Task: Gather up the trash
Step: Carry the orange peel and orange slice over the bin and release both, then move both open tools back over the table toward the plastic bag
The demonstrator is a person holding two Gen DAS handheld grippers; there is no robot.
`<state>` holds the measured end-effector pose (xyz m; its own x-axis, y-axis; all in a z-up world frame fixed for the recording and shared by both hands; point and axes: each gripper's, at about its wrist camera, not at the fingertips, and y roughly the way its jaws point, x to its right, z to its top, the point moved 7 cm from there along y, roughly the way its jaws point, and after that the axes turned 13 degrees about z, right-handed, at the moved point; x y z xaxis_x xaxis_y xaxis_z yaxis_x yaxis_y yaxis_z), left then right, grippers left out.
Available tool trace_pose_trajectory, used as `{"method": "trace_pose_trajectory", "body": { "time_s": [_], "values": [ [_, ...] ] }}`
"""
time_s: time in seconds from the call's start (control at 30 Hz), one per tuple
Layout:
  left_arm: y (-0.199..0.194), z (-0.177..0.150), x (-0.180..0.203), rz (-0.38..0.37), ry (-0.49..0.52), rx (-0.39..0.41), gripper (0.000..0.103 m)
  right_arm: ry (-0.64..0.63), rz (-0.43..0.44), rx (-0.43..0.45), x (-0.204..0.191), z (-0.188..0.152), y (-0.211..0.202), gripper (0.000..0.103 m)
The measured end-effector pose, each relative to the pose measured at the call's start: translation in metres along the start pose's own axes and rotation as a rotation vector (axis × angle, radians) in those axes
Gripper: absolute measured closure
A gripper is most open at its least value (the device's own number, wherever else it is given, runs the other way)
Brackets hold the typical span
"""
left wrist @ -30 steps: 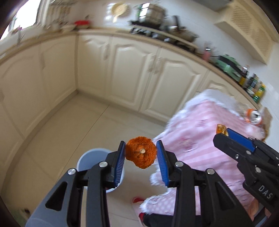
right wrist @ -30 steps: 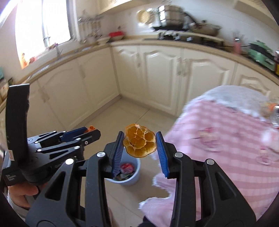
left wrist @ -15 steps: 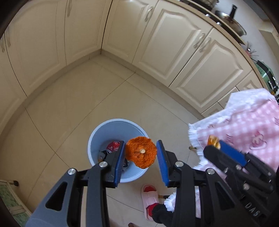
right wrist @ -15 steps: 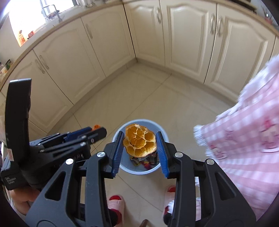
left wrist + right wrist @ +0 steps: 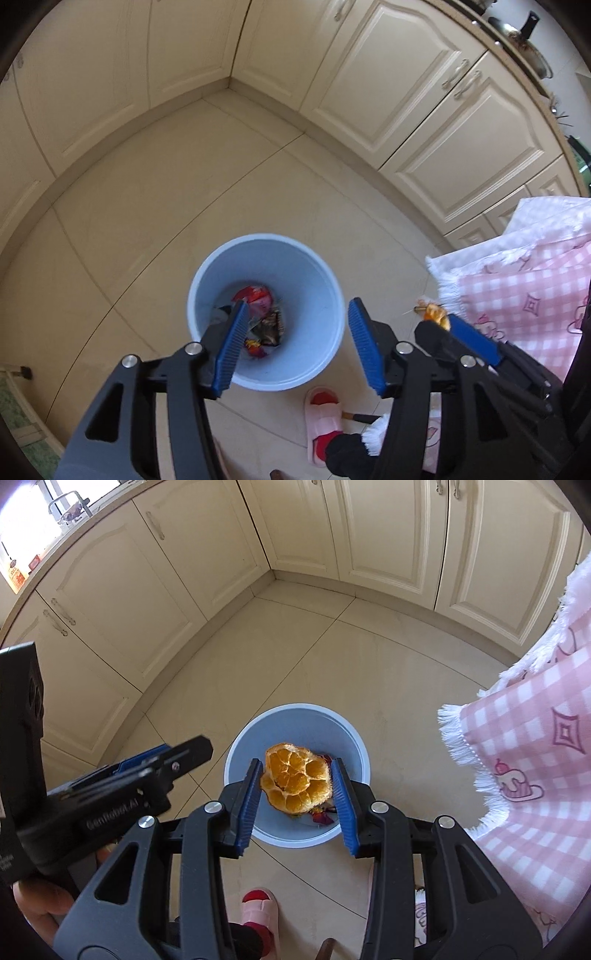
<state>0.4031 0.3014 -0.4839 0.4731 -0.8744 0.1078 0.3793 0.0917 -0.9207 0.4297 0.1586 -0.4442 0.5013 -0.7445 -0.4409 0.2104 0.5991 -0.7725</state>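
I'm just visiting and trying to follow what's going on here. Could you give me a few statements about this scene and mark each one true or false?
1. The right gripper holds an orange peel. True.
2. The left gripper also holds a peel. False: its jaws have just been opening and nothing is between them.
3. The blue bin is empty. False: wrappers lie at its bottom.
4. A pink checked tablecloth hangs beside the bin. True.
5. The bin stands on a countertop. False: it stands on the tiled floor.

Cream tiled kitchen floor (image 5: 229, 192)
A round pale-blue plastic bin (image 5: 317, 295) stands directly below the gripper; a pink slipper (image 5: 325, 417) lies nearer.
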Motion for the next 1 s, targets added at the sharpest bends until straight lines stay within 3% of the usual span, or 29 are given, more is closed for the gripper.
{"method": "trace_pose_trajectory", "body": {
  "time_s": [0.43,0.73,1.0],
  "values": [
    [-0.002,-0.001,-0.023,0.044,-0.026,-0.021,0.045,-0.019,-0.005,0.003,-0.012,0.011,0.012,0.065],
    [-0.004,0.0,-0.03,0.047,-0.025,-0.024,0.045,-0.028,0.0,0.005,-0.02,0.017,0.015,0.055],
    [-0.012,-0.001,-0.027,0.044,-0.024,-0.009,0.045,-0.04,-0.02,0.021,-0.02,0.014,-0.007,0.056]
  ]
}}
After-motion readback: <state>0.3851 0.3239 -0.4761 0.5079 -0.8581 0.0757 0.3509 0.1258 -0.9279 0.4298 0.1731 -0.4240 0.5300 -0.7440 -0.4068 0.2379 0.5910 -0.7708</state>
